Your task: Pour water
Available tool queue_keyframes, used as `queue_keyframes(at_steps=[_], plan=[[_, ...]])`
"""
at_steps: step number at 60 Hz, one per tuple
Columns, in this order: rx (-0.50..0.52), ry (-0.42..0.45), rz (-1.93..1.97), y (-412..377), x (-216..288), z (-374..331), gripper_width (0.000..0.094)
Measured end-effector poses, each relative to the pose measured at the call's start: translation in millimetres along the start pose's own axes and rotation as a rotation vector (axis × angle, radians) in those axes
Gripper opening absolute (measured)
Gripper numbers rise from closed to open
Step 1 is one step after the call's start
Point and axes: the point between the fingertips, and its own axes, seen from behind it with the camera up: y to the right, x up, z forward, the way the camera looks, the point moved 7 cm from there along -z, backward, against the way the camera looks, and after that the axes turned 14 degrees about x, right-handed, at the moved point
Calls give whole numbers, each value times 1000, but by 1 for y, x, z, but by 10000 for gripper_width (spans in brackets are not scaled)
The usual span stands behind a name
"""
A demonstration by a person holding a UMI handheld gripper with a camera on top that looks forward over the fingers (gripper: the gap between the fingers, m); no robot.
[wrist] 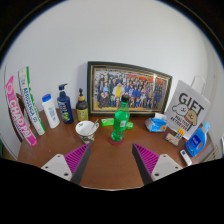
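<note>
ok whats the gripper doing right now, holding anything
Gripper: open, holding nothing; the green bottle stands on the table beyond its fingers.

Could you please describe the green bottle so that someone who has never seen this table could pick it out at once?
Find the framed group photo leaning against the wall at the back of the wooden table. The green bottle stands upright just in front of it, ahead of the open gripper, beside a small cup. It is the only clear green bottle there.

Your tool (110,160) spread wide, bare tabletop (110,165) between fingers. Straight ahead green bottle (121,118) and small bowl (87,130) block you. Bottles (50,108) crowd left, gift box (184,112) right, framed photo (127,88) closes back.
</note>
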Motion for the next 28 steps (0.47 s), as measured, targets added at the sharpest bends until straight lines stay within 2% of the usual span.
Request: queue_keyframes(at_steps=[13,28], plan=[[-51,18,10,-16,-3,-50,850],[-53,9,1,-33,-4,-64,852]])
